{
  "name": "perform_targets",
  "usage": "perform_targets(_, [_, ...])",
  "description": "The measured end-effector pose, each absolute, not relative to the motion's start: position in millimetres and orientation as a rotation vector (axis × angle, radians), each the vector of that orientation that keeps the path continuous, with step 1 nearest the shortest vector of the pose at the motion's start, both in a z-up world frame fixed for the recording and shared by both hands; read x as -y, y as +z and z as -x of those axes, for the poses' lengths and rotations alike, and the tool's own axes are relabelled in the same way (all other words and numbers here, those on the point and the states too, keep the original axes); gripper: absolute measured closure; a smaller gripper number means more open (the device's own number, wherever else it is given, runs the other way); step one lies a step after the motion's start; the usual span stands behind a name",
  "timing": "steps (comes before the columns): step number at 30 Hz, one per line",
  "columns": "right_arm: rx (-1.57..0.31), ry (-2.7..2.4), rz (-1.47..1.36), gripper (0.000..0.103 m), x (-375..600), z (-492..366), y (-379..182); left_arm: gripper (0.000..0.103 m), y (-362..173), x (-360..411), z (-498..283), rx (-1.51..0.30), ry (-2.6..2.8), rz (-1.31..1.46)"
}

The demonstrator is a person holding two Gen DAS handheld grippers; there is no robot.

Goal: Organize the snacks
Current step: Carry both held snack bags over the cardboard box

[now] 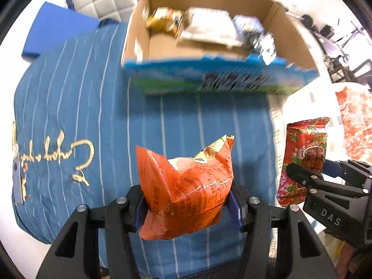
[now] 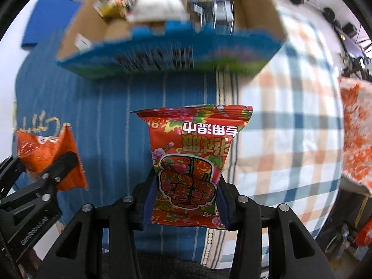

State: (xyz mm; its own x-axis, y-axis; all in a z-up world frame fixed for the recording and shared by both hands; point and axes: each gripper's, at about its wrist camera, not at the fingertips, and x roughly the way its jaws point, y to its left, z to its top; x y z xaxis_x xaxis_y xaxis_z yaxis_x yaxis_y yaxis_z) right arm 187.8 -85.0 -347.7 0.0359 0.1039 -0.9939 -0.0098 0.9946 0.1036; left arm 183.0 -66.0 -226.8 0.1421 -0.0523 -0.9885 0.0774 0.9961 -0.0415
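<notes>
My left gripper [image 1: 187,205] is shut on a crumpled orange snack bag [image 1: 186,186], held above the blue striped cloth. My right gripper [image 2: 184,205] is shut on a red flowered snack packet [image 2: 193,160], printed side up. Each gripper also shows in the other's view: the right gripper [image 1: 309,174] with the red packet [image 1: 302,158] at the right, the left gripper [image 2: 53,162] with the orange bag [image 2: 44,153] at the left. Ahead stands an open cardboard box [image 1: 139,34] with a blue printed front, also seen as the box [image 2: 167,55]. Several snacks [image 1: 204,25] lie inside it.
A blue striped cloth with gold embroidery [image 1: 69,116] covers the surface. A checked orange and blue cloth [image 2: 290,127] lies to the right. An orange patterned cloth [image 2: 355,127] sits at the far right. A blue pad [image 1: 58,28] lies at the back left.
</notes>
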Motion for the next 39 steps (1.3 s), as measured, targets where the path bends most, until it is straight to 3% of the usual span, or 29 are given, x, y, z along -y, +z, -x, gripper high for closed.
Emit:
perform_targets(11, [-1.38,0.163,-0.107,0.056,104,-212,-235,0.049,-125,68,-218,-1.244,-0.155,-0.003])
perform_targets(16, [-1.326,0.176,-0.094,0.056,108,-239,-205,0.049,-102,67,-246,-1.171,-0.135,-0.02])
perform_targets(29, [-1.33,0.21,-0.055,0.056,95,-304,-215,0.049,-113,50,-303,-1.197,-0.102,0.007])
perform_targets(39, [-1.433,0.224,-0.147,0.056,90,-386,-278,0.049,-179,31,-373,-1.389,-0.115,0.112])
